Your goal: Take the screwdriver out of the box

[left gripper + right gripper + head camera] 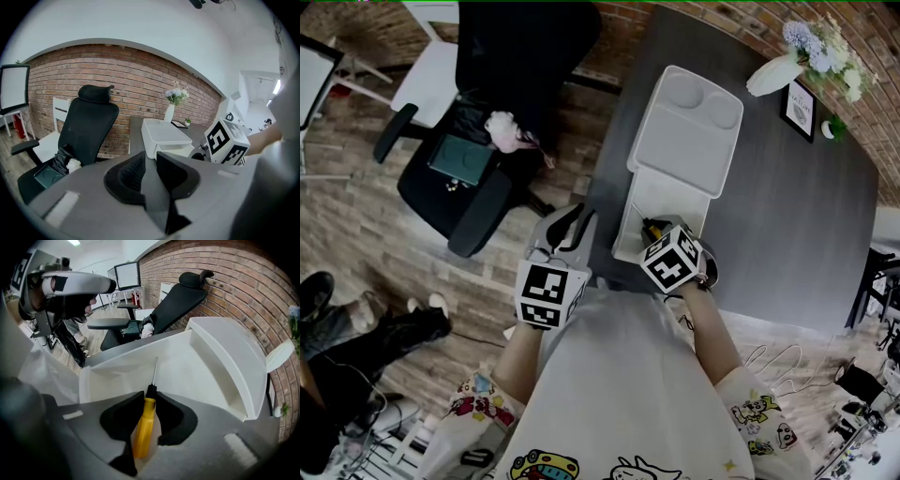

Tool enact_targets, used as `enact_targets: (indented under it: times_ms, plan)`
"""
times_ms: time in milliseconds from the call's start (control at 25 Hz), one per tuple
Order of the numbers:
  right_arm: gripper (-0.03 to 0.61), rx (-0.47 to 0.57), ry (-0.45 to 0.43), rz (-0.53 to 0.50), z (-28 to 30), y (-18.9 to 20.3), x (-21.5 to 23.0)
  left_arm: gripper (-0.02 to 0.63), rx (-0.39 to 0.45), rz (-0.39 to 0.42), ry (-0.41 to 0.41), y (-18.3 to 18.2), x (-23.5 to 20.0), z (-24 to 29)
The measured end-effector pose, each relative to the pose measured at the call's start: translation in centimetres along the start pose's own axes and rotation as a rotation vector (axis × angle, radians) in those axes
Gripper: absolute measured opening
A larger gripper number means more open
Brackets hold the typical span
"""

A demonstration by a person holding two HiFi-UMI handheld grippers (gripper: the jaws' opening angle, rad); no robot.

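Observation:
An open white box (656, 199) sits at the near edge of the dark table (787, 234), its lid (686, 129) folded back away from me. Inside lies a screwdriver (145, 427) with a yellow handle and a thin metal shaft pointing into the box. My right gripper (151, 398) reaches steeply down into the box, and its jaws are closed around the handle just behind the black collar. In the head view its marker cube (671, 260) hides the jaws. My left gripper (570, 225) hovers off the table's left edge, jaws together and holding nothing.
A black office chair (487, 141) stands left of the table over the wood-look floor. A white vase of flowers (787, 66) and a small framed picture (800, 108) sit at the table's far right. A person's legs (356, 328) show at the lower left.

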State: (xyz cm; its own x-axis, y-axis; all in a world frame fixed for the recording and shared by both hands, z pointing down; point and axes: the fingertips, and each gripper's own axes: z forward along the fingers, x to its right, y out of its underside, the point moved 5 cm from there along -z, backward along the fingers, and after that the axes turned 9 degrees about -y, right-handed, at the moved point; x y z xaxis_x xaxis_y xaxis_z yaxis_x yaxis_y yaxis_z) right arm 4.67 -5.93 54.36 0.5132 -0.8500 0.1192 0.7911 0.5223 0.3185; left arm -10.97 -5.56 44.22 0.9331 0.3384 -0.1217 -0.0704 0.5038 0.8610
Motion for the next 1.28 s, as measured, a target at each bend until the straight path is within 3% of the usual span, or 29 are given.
enact_targets:
  times_ms: [1280]
  plan:
    - [0.08, 0.15, 0.063, 0.093, -3.9, -0.1, 1.6, 0.08, 0.069, 0.027, -0.029, -3.2, 0.1, 0.3]
